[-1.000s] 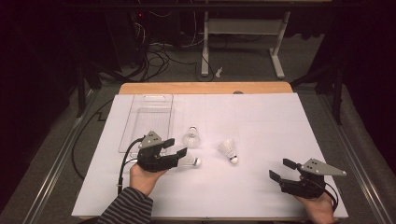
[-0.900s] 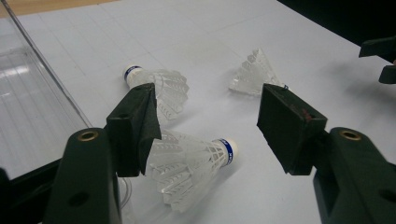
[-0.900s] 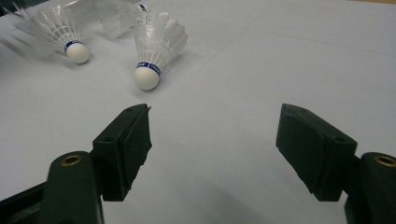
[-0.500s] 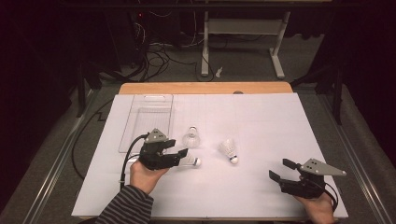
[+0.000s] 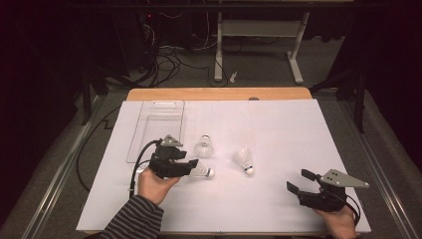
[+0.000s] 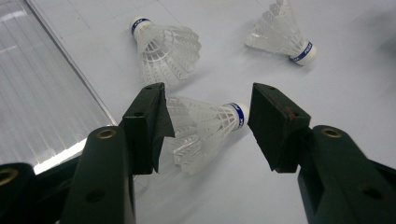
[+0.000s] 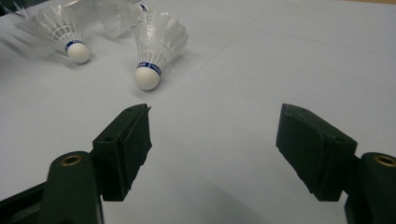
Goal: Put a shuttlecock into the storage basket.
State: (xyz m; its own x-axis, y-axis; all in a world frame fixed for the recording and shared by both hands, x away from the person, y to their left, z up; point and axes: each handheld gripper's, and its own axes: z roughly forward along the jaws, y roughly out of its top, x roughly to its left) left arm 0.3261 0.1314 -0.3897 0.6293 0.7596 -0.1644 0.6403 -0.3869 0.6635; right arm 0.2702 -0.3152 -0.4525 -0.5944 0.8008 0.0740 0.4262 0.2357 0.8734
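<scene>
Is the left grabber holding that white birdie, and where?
Not yet. The left gripper straddles the white feathered shuttlecock, its jaws just closing, gaps showing at skirt and cork.

Lab: paper-covered table (image 5: pixel 278 124), tangled floor cables (image 5: pixel 174 57), dark surroundings

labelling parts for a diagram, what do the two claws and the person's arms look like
Both claws are black, each with two blocky flat-faced jaws and brass-coloured rivets. The left claw carries a small grey plate on top and trails a black cable looping back toward the wrist. The right claw has a larger grey three-cornered plate. The left arm wears a dark sleeve with thin light stripes.
</scene>
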